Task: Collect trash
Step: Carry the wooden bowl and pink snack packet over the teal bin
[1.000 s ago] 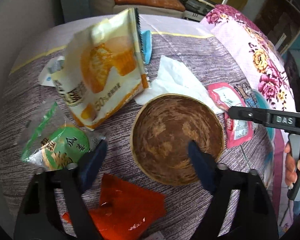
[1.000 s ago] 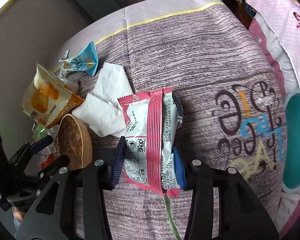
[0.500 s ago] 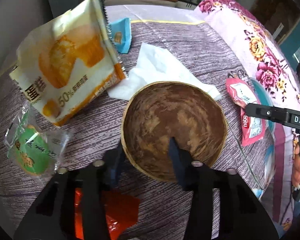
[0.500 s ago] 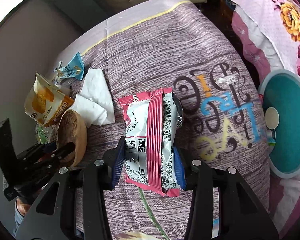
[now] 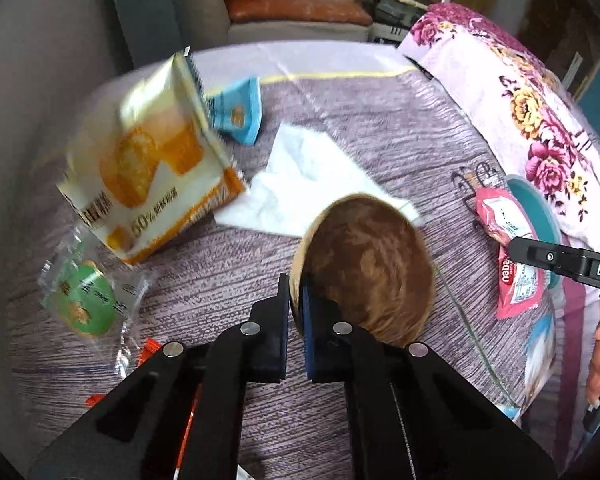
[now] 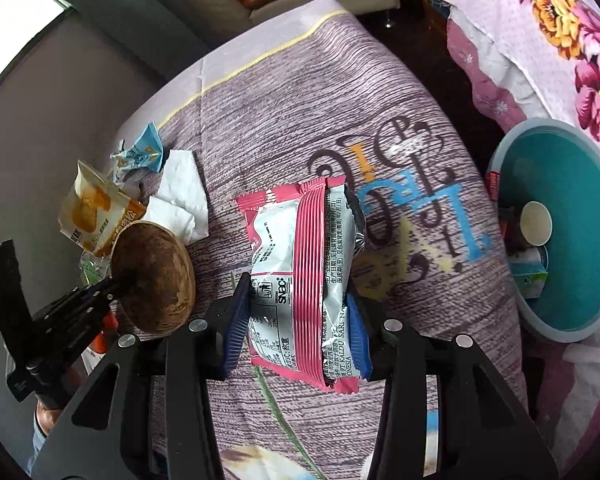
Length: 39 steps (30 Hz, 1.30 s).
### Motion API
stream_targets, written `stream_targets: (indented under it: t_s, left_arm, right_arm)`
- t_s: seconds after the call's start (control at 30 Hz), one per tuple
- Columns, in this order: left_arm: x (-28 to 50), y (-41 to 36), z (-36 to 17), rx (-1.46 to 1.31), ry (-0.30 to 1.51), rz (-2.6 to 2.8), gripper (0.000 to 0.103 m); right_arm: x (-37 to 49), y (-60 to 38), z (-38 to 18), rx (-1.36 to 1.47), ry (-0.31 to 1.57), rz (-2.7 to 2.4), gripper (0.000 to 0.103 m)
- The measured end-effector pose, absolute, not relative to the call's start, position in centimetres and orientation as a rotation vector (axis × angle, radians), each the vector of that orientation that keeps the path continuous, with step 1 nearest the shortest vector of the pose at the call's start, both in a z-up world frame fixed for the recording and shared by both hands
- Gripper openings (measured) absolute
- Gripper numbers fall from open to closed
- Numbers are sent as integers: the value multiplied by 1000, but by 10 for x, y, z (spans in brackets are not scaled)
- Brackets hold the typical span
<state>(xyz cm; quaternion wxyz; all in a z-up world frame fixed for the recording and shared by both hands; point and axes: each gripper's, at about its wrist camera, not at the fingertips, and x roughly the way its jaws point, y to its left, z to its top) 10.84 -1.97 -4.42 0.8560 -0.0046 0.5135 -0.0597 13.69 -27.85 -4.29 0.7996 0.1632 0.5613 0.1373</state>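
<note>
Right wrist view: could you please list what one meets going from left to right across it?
Yellow snack bag → brown bowl → pink wrapper → teal bin.

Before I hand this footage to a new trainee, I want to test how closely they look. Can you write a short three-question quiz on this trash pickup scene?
1. True or false: the left gripper is clamped on the rim of the brown bowl.
2. What does the right gripper hold? A) white tissue B) pink and silver snack wrapper C) blue wrapper
3. Fill in: the paper cup lies inside the ____ bin.

Key: 1 true. 2 B, the pink and silver snack wrapper; the white tissue and the blue wrapper lie on the tablecloth. 3 teal.
</note>
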Motion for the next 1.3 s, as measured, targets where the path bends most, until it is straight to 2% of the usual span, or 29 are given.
stream_targets:
  t_s: [0.53, 1.3]
  left_arm:
    - [101, -80, -7, 95, 1018, -163, 6]
    - [126, -250, 7, 246, 994, -409, 6]
  right_arm:
    - [116, -326, -27, 448, 1111, 279, 41]
    - [88, -470, -9, 588, 909, 53, 41]
